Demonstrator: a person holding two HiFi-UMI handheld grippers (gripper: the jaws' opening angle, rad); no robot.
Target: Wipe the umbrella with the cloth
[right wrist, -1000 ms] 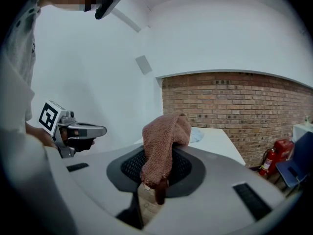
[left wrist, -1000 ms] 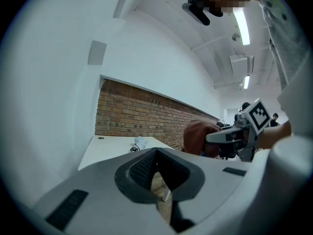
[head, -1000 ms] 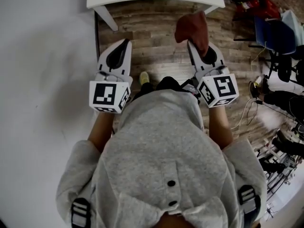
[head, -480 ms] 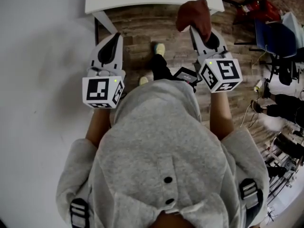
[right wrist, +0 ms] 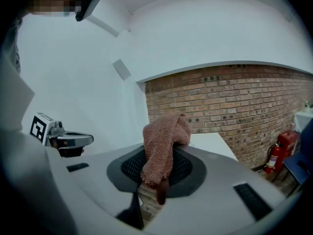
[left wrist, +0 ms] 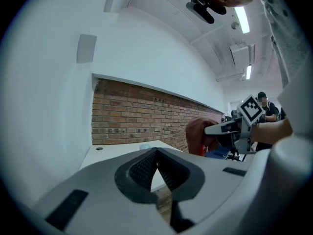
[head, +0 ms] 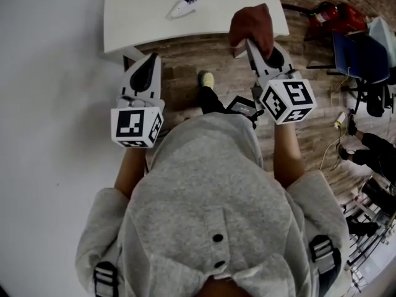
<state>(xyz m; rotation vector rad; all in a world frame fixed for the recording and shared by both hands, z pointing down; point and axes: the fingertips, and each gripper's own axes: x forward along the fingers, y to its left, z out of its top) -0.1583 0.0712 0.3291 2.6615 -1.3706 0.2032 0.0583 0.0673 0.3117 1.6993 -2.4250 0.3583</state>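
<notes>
Draping cloth (head: 250,25) hides the right tool's (head: 252,47) tips.

A lab or workshop space: bare brick wall (right wrist: 234,102), white desk (head: 136,17) on wood-plank floor (head: 185,60), red fire extinguisher (right wrist: 276,155), blue chair (head: 356,48), 2 ceiling strip lights (left wrist: 240,18) (cables and gear (head: 368,197) crowd the floor at the right edge).

White table (head: 142,20) on wood floor (head: 182,79); fire extinguisher (right wrist: 278,154) by brick wall (right wrist: 230,102).

Bright, even light — perhaps slight fisheye vignetting
</notes>
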